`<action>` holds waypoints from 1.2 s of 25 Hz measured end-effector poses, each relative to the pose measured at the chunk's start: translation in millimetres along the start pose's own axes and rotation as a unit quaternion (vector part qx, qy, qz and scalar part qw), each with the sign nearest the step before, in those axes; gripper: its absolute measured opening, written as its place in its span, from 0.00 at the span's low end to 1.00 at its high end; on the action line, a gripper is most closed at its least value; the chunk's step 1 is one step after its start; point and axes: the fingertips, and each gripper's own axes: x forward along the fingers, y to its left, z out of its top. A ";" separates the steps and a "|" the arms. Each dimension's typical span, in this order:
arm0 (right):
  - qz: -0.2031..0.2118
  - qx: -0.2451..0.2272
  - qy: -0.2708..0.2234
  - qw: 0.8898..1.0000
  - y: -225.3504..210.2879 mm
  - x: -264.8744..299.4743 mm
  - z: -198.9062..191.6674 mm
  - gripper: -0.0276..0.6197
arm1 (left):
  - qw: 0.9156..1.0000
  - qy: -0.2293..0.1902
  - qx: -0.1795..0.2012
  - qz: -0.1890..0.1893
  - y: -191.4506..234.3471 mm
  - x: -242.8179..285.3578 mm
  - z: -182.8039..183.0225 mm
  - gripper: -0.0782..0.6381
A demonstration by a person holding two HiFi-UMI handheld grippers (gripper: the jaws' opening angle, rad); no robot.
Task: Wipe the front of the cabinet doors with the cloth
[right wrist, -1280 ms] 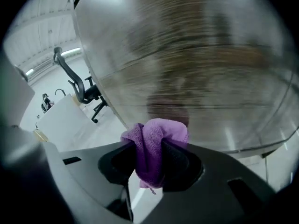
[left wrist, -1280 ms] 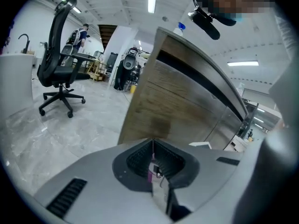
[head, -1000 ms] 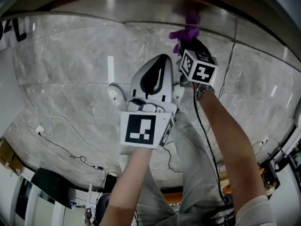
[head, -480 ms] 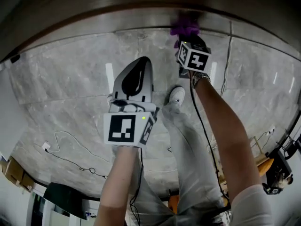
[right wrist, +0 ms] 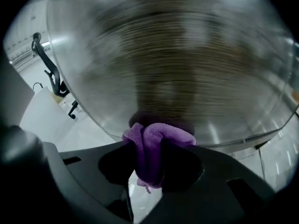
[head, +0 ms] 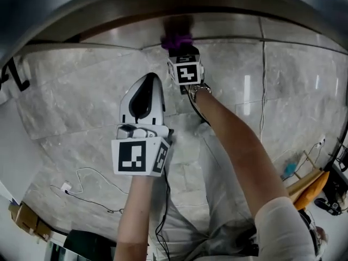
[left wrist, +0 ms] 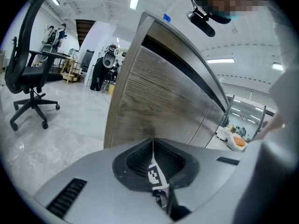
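Observation:
My right gripper (right wrist: 149,141) is shut on a purple cloth (right wrist: 154,146), whose bunched end presses against the wood-grain cabinet door (right wrist: 177,64). In the head view the purple cloth (head: 178,38) touches the low edge of the cabinet (head: 163,18) just beyond the right gripper (head: 182,53) and its marker cube. My left gripper (head: 142,91) hangs back to the left over the floor, away from the cabinet. Its jaws meet in the left gripper view, where the left gripper (left wrist: 153,141) holds nothing and the cabinet door (left wrist: 154,101) stands ahead.
Grey marble floor (head: 70,107) lies below, with a white cable (head: 81,197) trailing at lower left. A black office chair (left wrist: 28,59) stands left of the cabinet. The person's legs and a shoe are under the arms. Clutter sits at the lower right edge (head: 326,189).
The right gripper and cloth have slid left along the cabinet's lower edge. The left gripper has drifted left and slightly toward the person.

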 end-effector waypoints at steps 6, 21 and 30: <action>0.031 -0.022 -0.007 0.999 72.7 18.9 12.9 0.25 | 0.999 -0.013 -0.002 0.038 47.8 -49.9 8.5 0.13; 0.119 -0.046 -0.051 0.991 165.1 -111.0 120.3 0.25 | 0.986 -0.025 -0.069 0.150 64.1 -163.3 50.0 0.13; 0.150 -0.006 -0.115 0.982 198.6 -257.3 227.4 0.25 | 0.988 -0.093 -0.049 0.116 -4.0 -178.1 181.7 0.13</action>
